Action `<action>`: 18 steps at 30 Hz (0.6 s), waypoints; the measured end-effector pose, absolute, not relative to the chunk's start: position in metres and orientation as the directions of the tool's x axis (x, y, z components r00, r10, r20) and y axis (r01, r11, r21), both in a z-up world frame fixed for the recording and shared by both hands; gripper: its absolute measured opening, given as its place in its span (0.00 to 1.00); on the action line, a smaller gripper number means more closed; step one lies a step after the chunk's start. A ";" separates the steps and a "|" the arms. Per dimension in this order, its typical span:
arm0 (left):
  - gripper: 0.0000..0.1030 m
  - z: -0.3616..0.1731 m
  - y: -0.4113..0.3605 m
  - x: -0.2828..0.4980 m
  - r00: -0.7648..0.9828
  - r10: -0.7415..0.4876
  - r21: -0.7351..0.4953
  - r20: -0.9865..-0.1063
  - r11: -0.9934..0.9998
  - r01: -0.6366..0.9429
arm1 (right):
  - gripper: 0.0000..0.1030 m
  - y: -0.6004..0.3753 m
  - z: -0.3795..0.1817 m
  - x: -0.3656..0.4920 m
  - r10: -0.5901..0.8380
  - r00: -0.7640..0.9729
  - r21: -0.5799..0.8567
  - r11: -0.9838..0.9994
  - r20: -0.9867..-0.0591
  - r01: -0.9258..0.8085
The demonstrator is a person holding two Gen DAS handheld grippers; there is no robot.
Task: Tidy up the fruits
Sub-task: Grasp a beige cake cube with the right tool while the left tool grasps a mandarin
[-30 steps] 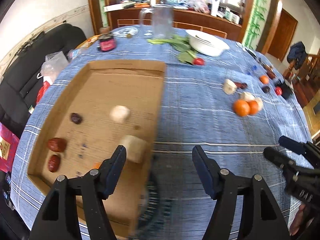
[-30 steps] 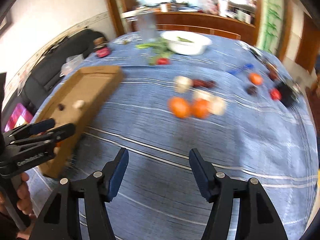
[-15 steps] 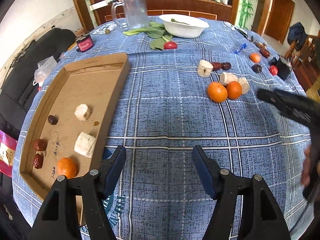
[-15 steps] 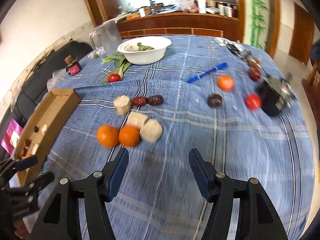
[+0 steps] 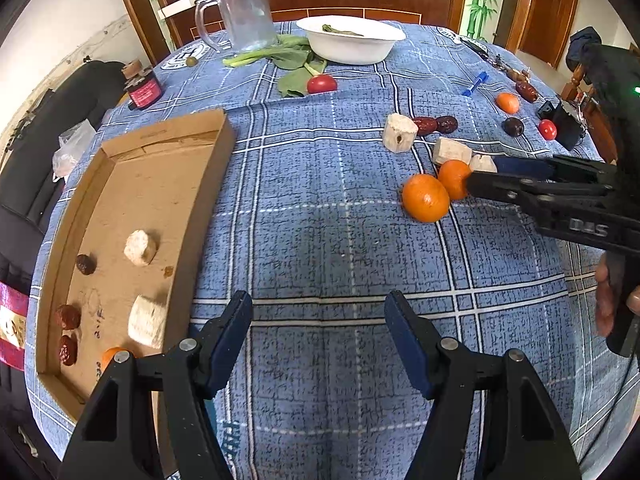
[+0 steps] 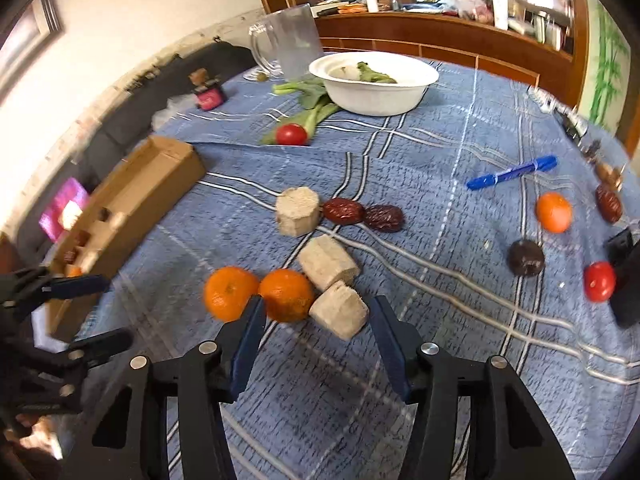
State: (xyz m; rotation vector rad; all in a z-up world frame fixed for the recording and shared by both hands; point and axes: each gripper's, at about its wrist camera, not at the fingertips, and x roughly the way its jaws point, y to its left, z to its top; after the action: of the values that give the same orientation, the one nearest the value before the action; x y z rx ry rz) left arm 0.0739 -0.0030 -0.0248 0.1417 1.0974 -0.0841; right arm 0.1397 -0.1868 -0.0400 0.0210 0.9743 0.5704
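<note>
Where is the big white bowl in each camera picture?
Left wrist view: the white bowl sits at the top centre, at the table's far end, right of the clear pitcher.
Right wrist view: the white bowl is at the upper centre, again just right of the clear pitcher.
Shared landmark: the red tomato lies among green leaves in front of the bowl in both views.
</note>
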 end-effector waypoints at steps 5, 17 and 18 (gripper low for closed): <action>0.66 -0.027 -0.016 0.084 0.447 -0.002 0.078 -0.895 0.984 0.160 | 0.52 -0.193 -0.047 0.141 0.454 0.402 0.237 0.843 -0.795 -0.483; 0.66 -0.027 -0.042 0.113 0.451 -0.061 0.028 -0.891 0.982 0.189 | 0.24 -0.188 -0.045 0.138 0.376 0.470 0.132 0.872 -0.799 -0.472; 0.66 -0.029 -0.044 0.117 0.448 -0.068 0.020 -0.891 0.982 0.190 | 0.24 -0.194 -0.042 0.135 0.378 0.479 0.149 0.881 -0.792 -0.449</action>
State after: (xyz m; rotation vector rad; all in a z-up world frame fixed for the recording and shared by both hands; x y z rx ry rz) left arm 0.1166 -0.0443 -0.0293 0.1233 1.0953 -0.1601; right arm 0.1350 -0.1943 -0.0421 -0.0824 0.9453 0.5056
